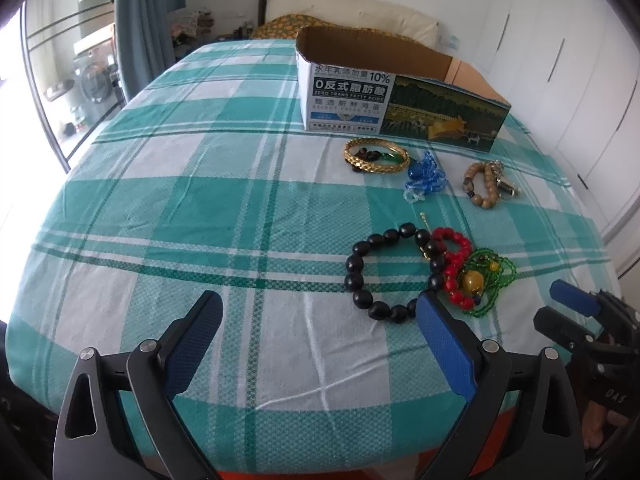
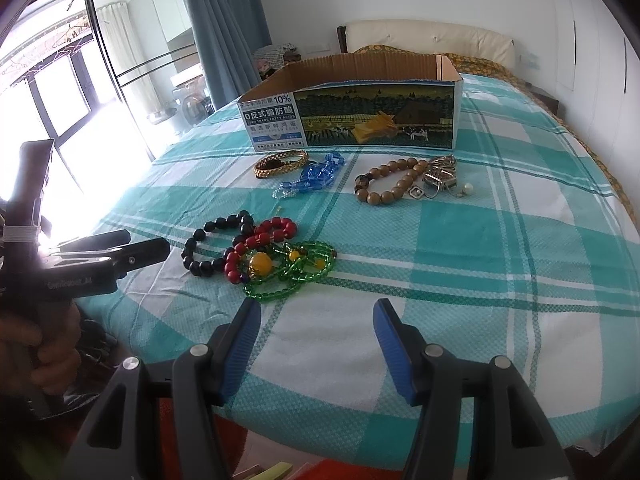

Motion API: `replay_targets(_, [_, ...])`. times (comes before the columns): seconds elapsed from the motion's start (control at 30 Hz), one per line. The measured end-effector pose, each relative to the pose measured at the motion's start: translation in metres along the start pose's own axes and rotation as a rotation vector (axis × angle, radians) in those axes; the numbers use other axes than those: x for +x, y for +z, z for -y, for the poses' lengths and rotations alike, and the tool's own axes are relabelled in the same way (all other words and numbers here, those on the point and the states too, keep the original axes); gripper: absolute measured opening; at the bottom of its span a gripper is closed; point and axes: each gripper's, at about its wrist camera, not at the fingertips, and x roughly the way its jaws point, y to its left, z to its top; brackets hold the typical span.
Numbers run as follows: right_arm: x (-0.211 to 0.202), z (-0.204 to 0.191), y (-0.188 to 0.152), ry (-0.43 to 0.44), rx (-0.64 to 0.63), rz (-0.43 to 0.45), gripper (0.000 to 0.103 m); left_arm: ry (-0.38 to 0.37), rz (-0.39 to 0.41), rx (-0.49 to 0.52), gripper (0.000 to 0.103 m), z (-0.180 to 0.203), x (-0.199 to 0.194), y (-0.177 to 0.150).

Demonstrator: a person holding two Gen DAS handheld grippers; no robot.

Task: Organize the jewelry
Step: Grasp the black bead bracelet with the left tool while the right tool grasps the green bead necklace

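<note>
Jewelry lies on a teal plaid bed sheet [image 1: 200,200]. A black bead bracelet [image 1: 354,268] [image 2: 192,245], a red bead bracelet [image 1: 454,262] [image 2: 276,227] and a green bead necklace with yellow beads [image 1: 494,276] [image 2: 296,270] overlap near the front. A gold bangle [image 1: 376,156] [image 2: 282,163], blue glass beads [image 1: 424,176] [image 2: 316,176], a tan wooden bracelet [image 1: 478,184] [image 2: 394,184] and silver pieces [image 2: 440,178] lie before an open cardboard box [image 1: 400,96] [image 2: 360,116]. My left gripper [image 1: 320,308] is open, just short of the black bracelet. My right gripper [image 2: 316,316] is open and empty, near the green necklace.
The right gripper shows at the right edge of the left wrist view [image 1: 576,312]; the left gripper and a hand show at the left of the right wrist view [image 2: 108,260]. A headboard and pillow [image 1: 348,12] stand behind the box. White wardrobes [image 1: 560,60] are to the right, windows [image 2: 60,100] to the left.
</note>
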Motion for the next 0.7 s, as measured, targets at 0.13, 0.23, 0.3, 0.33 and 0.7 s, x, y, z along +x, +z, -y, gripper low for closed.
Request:
replay_targets(0.13, [0.002, 0.001, 0.000, 0.000, 0.007, -0.002, 0.060, 0.006, 0.001, -0.012, 0.098, -0.001, 0.004, 0.004])
replay_targets(0.23, [0.003, 0.002, 0.001, 0.002, 0.009, -0.001, 0.060, 0.017, 0.003, -0.015, 0.098, -0.002, 0.008, 0.006])
replay_targets(0.3, [0.004, 0.001, 0.003, 0.005, 0.007, -0.001, 0.060, 0.024, -0.001, -0.017, 0.098, -0.002, 0.011, 0.007])
replay_targets(0.33, [0.006, 0.001, 0.004, 0.008, 0.006, -0.001, 0.060, 0.028, -0.003, -0.016, 0.098, -0.002, 0.013, 0.007])
replay_targets(0.7, [0.047, -0.002, 0.024, 0.052, 0.042, -0.032, 0.050, 0.086, -0.029, 0.039, 0.096, 0.006, 0.035, 0.003])
